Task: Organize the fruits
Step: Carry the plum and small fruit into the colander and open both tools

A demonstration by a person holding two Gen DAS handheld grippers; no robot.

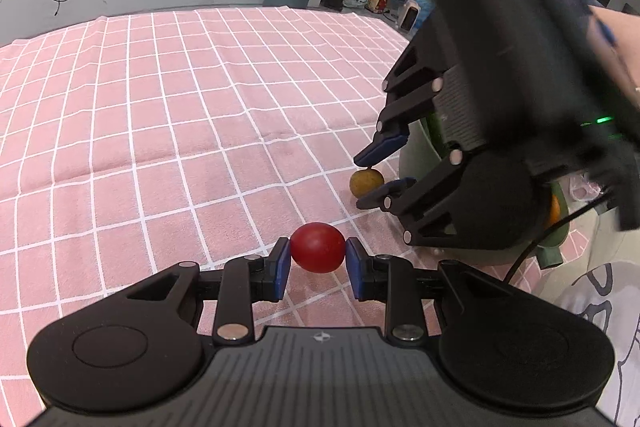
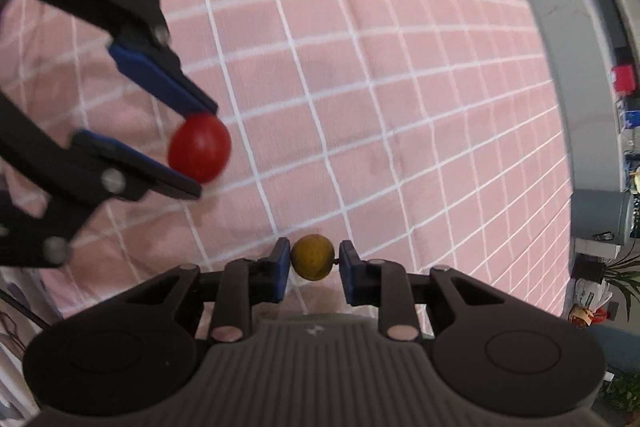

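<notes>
The left gripper is clamped on a small red fruit, its blue pads pressing both sides, and holds it over the pink checked cloth. To the right, the right gripper points steeply down with its jaws drawn in around a small yellow-brown fruit that sits on the cloth; one pad touches it, while the other appears to meet a small stem. Behind that gripper stands a green bowl, partly hidden.

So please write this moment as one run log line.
left claw: shut on red fruit | right claw: shut on yellow fruit
</notes>
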